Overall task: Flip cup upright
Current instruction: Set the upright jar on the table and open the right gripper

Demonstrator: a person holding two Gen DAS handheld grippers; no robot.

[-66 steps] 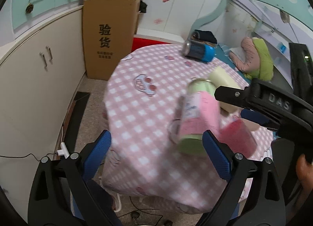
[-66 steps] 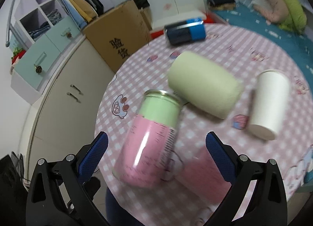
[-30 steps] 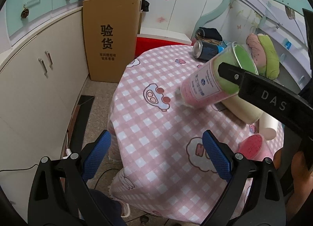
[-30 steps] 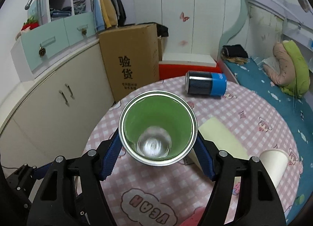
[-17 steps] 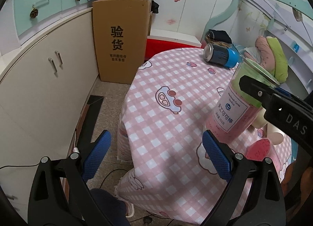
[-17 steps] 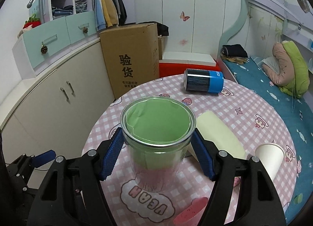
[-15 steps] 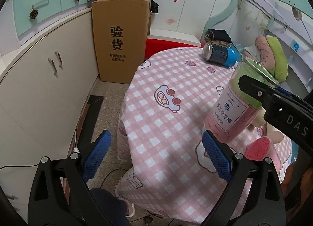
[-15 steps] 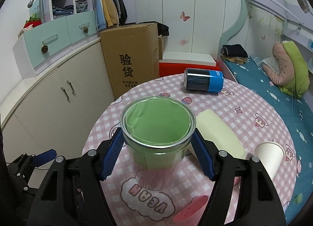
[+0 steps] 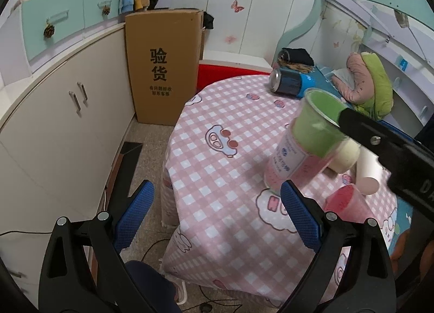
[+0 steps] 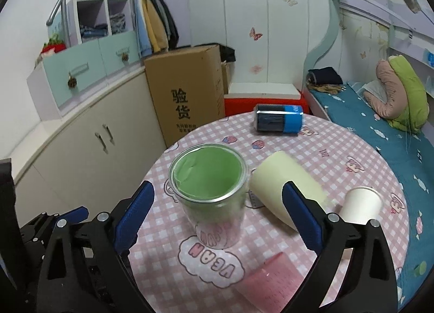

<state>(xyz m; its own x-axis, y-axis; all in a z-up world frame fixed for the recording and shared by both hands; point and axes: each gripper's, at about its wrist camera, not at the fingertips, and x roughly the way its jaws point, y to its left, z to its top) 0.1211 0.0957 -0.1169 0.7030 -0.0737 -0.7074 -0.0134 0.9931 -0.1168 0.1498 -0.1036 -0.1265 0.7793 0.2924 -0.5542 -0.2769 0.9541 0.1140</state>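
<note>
A clear cup with a green and pink liner (image 10: 214,193) stands upright on the pink checked tablecloth (image 10: 339,150), mouth up. My right gripper (image 10: 217,212) is open, its blue pads on either side of the cup and apart from it. The cup also shows in the left wrist view (image 9: 301,144), partly behind the right gripper's black frame. My left gripper (image 9: 217,212) is open and empty, held off the table's near left edge.
A cream cup (image 10: 284,191), a white paper cup (image 10: 360,204) and a pink cup (image 10: 271,286) lie on their sides around the upright cup. A blue and black can (image 10: 279,121) lies at the far edge. A cardboard box (image 10: 187,93) and cabinets stand beyond.
The right gripper turned the cup from tilted to upright, set it on the table, then opened and drew back from it. The left gripper stayed open and shifted a little.
</note>
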